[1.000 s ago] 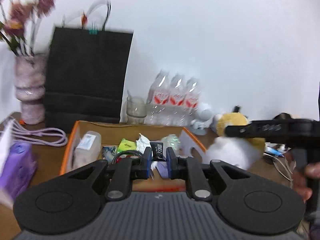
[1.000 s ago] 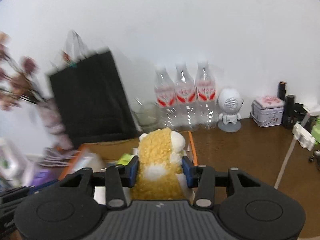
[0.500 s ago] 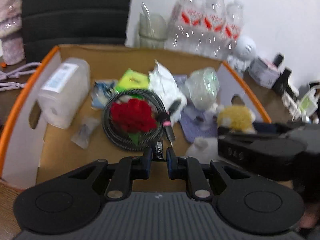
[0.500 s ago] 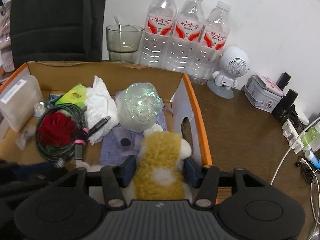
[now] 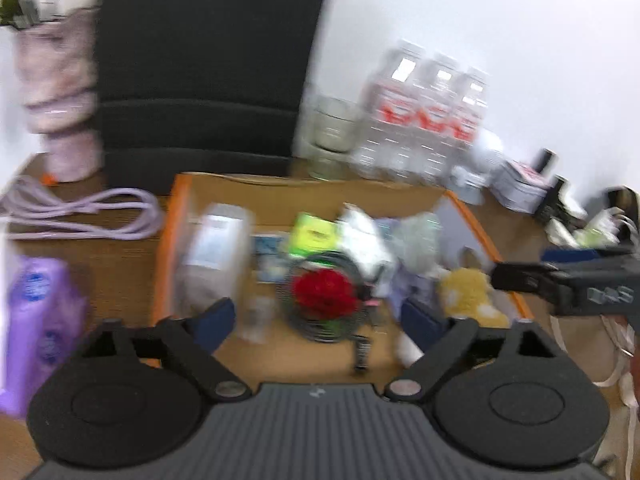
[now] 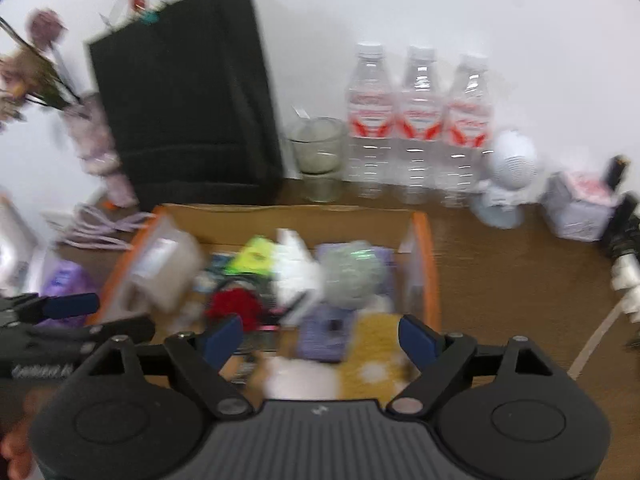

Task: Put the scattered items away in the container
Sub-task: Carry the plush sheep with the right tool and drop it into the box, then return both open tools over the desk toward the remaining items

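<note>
A: Just ahead of the right hand-held gripper [image 6: 320, 334], why does the yellow plush toy [image 6: 376, 354] lie loose in the cardboard box [image 6: 420, 264]?

B: Its jaws are spread wide, gripping nothing, so I judge the toy is delivered; it rests at the box's near right corner.

A: And the left hand-held gripper [image 5: 318, 320]?

B: Spread too, empty, facing the red flower [image 5: 324, 294] on its coiled cable. The purple packet [image 5: 36, 320] to its left sits outside on the desk [image 5: 100, 268], likely next.
</note>
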The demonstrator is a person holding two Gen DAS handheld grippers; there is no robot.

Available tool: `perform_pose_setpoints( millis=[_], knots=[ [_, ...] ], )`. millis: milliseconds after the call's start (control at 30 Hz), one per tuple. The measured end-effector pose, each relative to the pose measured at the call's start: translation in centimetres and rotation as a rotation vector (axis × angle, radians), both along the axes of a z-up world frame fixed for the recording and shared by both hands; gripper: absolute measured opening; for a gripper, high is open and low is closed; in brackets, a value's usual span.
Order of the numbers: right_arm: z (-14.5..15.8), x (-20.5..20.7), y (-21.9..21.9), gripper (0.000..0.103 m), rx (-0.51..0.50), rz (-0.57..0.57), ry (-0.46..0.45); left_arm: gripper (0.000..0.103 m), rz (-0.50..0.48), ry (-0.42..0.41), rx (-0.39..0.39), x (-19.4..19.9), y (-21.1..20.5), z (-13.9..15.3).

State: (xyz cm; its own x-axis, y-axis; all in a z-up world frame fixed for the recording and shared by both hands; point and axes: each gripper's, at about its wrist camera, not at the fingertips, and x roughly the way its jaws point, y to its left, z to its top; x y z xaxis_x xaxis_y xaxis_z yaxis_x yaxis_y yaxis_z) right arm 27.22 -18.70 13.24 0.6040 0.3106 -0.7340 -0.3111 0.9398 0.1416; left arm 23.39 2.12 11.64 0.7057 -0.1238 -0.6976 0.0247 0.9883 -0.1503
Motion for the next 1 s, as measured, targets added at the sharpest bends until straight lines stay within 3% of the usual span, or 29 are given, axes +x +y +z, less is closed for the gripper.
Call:
perform_pose_setpoints(
  millis=[67, 167, 233, 333, 533, 667, 767, 833, 933, 1000],
  knots=[
    [-1.0, -1.5, 0.1, 0.084, 0.035, 0.034, -0.089, 0.103, 0.084, -0.13, 0.009, -2.0, 0.5, -0.4],
    [-3.1, -4.9, -0.1, 0.084, 0.071, -0.007, -0.312, 0.103, 0.103, -0.305, -0.059, -5.0, 1.2, -1.8],
    [-4.6, -6.6, -0.5, 0.084, 0.124, -0.046, -0.376, 0.103, 0.115, -0.334, -0.084, -5.9, 1.3, -2.7],
    [-5.7, -7.6, -0.8, 0.084, 0.161, -0.078, -0.407, 0.103, 0.108, -0.365, -0.059, -6.8, 0.8, -3.0],
    [-4.7, -9.3, -0.5, 0.084, 0.113, -0.087, -0.424, 0.103, 0.092, -0.421, 0.074, -9.2, -0.5, -1.6],
    [-3.9, -14.9, -1.7, 0.085, 0.11, -0.128, -0.418, 0.103, 0.059, -0.419, 0.12, -12.6, -0.9, -1.8],
    [-5.2, -20.6, -3.1, 0.087, 0.119, -0.141, -0.397, 0.103, 0.062, -0.367, 0.069, -17.1, -0.4, -3.1],
    [-6.8, -24.4, -4.1, 0.087, 0.14, -0.133, -0.371, 0.103, 0.06, -0.393, 0.043, -21.3, -0.4, -4.6],
    [-9.4, -28.6, -5.4, 0.087, 0.115, -0.152, -0.298, 0.103, 0.083, -0.352, 0.158, -25.7, -2.4, -6.9],
    [-10.7, -30.9, -5.8, 0.087, 0.063, -0.148, -0.263, 0.103, 0.057, -0.314, 0.176, -28.4, -3.4, -8.0]
  ],
)
